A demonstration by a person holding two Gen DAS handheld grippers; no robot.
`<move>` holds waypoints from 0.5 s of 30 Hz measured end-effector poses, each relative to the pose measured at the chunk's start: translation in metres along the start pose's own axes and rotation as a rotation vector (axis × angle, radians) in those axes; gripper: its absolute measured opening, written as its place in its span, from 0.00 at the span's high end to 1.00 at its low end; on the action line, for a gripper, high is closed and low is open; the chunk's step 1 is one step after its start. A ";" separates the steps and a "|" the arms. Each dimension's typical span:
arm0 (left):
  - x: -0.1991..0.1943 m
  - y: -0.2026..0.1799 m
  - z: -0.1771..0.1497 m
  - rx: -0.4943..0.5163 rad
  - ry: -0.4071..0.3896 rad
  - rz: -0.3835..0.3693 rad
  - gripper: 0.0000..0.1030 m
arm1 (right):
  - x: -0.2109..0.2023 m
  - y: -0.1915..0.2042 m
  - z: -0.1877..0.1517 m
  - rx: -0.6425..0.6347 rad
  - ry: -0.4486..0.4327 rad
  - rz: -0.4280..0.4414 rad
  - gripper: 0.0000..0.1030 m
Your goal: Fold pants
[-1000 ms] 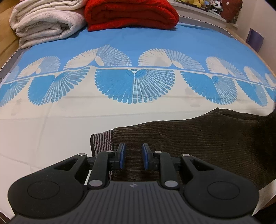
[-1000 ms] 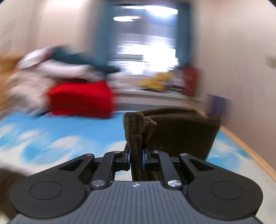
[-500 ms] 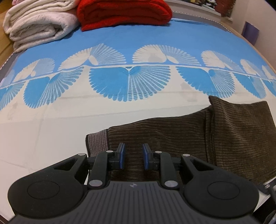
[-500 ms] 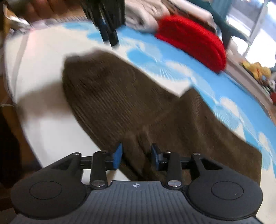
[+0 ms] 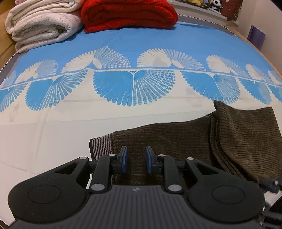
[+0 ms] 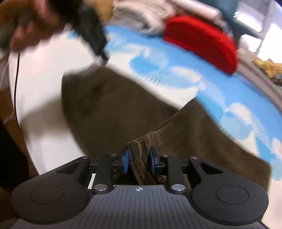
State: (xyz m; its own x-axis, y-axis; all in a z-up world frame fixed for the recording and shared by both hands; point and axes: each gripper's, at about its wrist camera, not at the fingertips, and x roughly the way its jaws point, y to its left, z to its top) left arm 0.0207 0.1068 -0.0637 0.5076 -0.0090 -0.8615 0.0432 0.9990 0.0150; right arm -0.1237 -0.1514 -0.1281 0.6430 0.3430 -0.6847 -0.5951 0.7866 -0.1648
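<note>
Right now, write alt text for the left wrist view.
Brown corduroy pants lie on a blue-and-white patterned bedspread, one end folded over at right. The left gripper hovers over the striped waistband, jaws slightly apart. Folded blankets sit behind.

Black claw (image 5: 135, 159), blue pads (image 5: 124, 162), silver screws (image 5: 96, 187)

A folded red blanket (image 5: 129, 15) lies beside cream blankets (image 5: 42, 24) on the blue-and-white bedsheet (image 5: 123, 45).

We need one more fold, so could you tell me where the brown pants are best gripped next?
Probably the pants at the striped waistband: it lies flat, free at the bare left end. Come from that open side, low, and pinch the edge. The left gripper hovers beside it; the right gripper is closing on a raised fold.
</note>
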 end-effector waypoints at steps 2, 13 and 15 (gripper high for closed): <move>0.002 0.000 0.002 -0.010 0.006 0.002 0.77 | 0.002 0.012 -0.010 0.007 -0.011 -0.018 0.75; 0.012 -0.058 0.013 0.088 0.021 -0.085 0.77 | -0.034 -0.012 -0.025 0.022 0.013 0.033 0.58; 0.017 -0.073 0.012 0.123 0.045 -0.121 0.77 | -0.050 -0.035 -0.032 0.029 -0.004 -0.030 0.55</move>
State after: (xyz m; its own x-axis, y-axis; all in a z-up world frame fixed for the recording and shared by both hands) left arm 0.0364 0.0334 -0.0729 0.4539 -0.1239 -0.8824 0.2076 0.9777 -0.0305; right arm -0.1507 -0.2128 -0.1106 0.6626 0.3212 -0.6766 -0.5614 0.8110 -0.1648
